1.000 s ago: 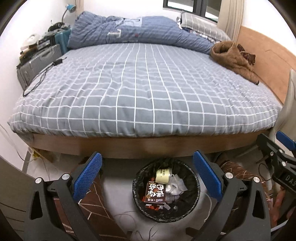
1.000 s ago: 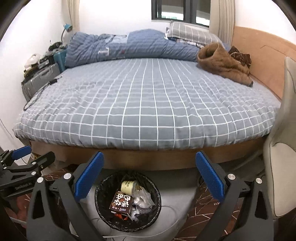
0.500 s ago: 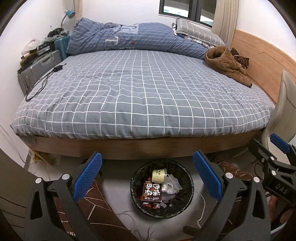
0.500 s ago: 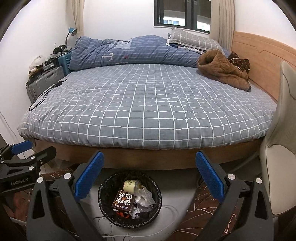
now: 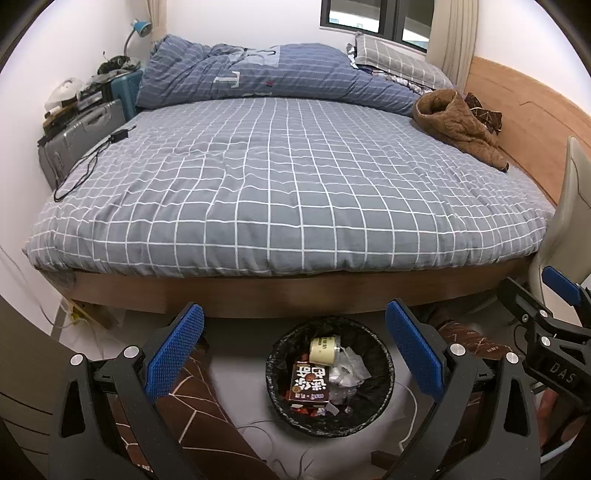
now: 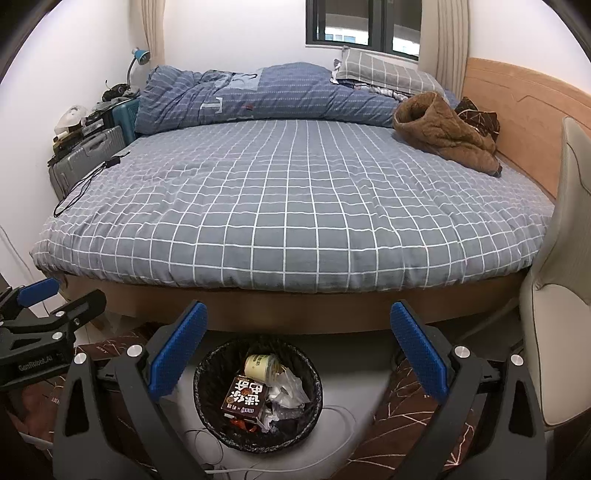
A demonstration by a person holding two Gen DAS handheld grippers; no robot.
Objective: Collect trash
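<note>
Both cameras have risen and pulled back since the earlier frames: the bin (image 5: 330, 376) sits lower and smaller in view, and more of the window (image 6: 364, 22) and headboard (image 6: 524, 122) shows.

Your left gripper (image 5: 294, 354) is spread wide and holds nothing. Your right gripper (image 6: 299, 352) is likewise spread and empty. Each hangs above the floor (image 6: 354, 369) at the foot of the bed (image 6: 295, 206).

The bin stands on the floor just beside the bed frame. It already holds a brown carton (image 6: 245, 398), a pale cup (image 6: 260, 365) and crumpled wrappers (image 6: 286, 386).

Judged from this, a drop appears complete and you are at the search step. No loose trash shows on the bed. Scan the floor and the room's edges before committing either gripper.

Note the white cable (image 6: 332, 458) lying on the floor beside the bin, and the black cable (image 5: 79, 173) on the bed's left edge; neither reads as trash. A brown garment (image 5: 456, 125) lies near the headboard. Suitcases (image 5: 79, 136) stand at the left wall, and a chair (image 6: 561, 295) stands at right.
</note>
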